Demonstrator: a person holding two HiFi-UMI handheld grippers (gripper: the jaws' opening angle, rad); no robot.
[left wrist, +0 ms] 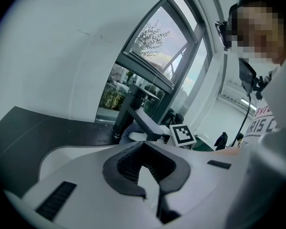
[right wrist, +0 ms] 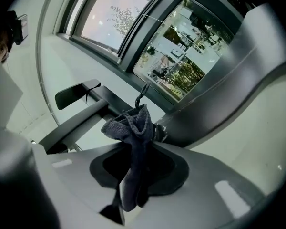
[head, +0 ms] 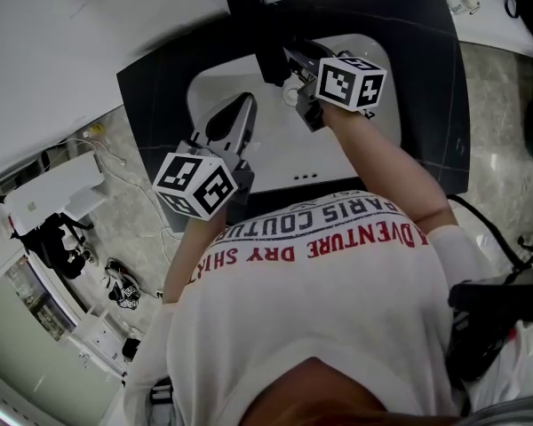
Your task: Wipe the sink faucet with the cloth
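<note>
The black faucet (head: pixel 265 38) stands at the back of the white sink basin (head: pixel 280 145). My right gripper (head: pixel 295 76) is beside the spout, shut on a dark blue-grey cloth (right wrist: pixel 132 128). The cloth bunches above the jaws of that gripper (right wrist: pixel 139 168), and its top reaches the faucet's dark bar (right wrist: pixel 83 113). My left gripper (head: pixel 235 115) hovers over the basin's left half, shut with nothing between its pads. In the left gripper view this gripper (left wrist: pixel 145 168) faces the faucet (left wrist: pixel 128 111) and the right gripper's marker cube (left wrist: pixel 182 135).
A black countertop (head: pixel 155 105) frames the basin against a white wall. A window (left wrist: pixel 150 44) is behind the faucet. On the floor at the left are cables and a white unit (head: pixel 58 193). A broad grey curved surface (right wrist: pixel 229 89) stands close to the cloth.
</note>
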